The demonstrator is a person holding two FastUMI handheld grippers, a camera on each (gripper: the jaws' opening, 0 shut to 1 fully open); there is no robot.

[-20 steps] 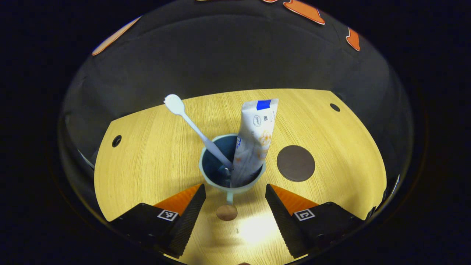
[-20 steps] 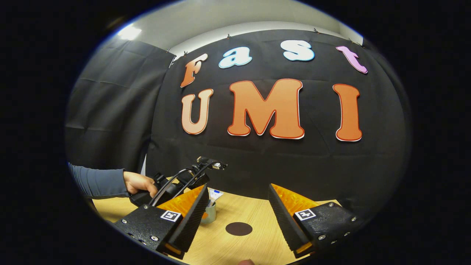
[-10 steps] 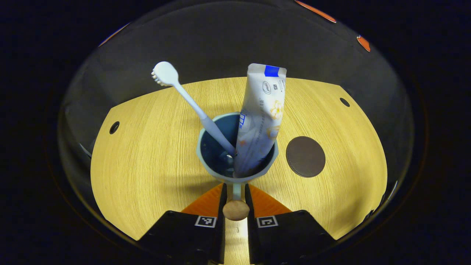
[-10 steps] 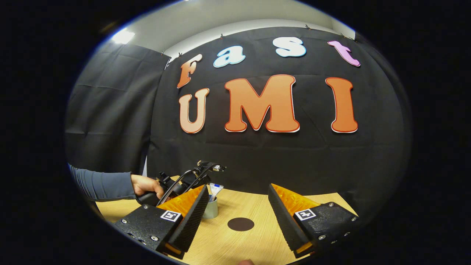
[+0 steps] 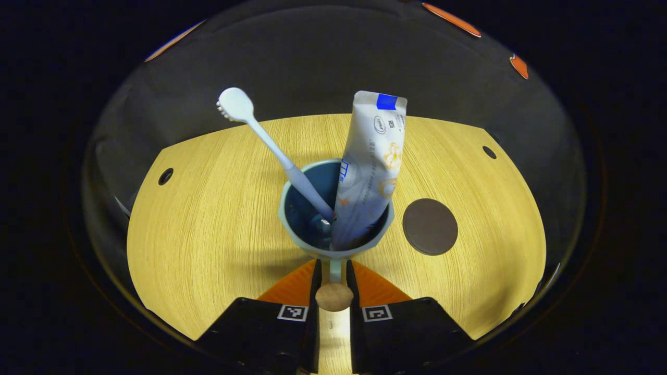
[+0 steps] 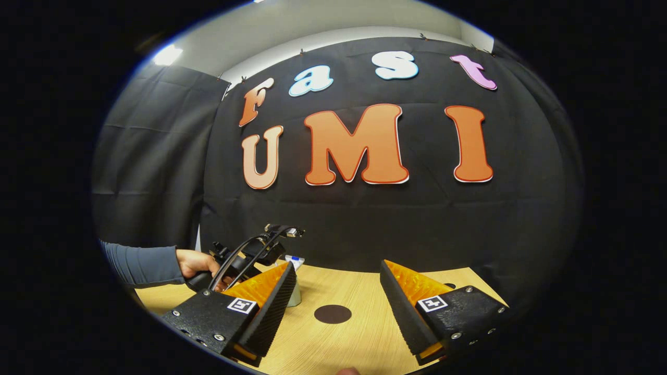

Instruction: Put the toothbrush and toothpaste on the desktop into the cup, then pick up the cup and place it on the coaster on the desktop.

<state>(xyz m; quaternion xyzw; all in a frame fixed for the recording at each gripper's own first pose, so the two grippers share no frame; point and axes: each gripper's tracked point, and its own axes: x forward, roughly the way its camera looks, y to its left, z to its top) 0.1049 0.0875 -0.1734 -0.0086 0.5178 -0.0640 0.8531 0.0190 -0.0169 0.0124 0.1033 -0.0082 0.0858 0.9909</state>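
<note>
Between the left tongs [image 5: 332,284], clamped on its handle, the cup [image 5: 312,229] holds toothbrush [image 5: 271,143] and toothpaste [image 5: 370,172]; cup base hidden. Coaster [image 5: 430,226] right of them on bench [image 5: 208,219]. Right tongs [image 6: 336,307] apart, hovering; their near finger [image 6: 273,307] partly hides the cup.

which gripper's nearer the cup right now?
Left. The left gripper is shut on the handle of the cup. The right gripper hangs open, apart from it, above the desktop.
</note>
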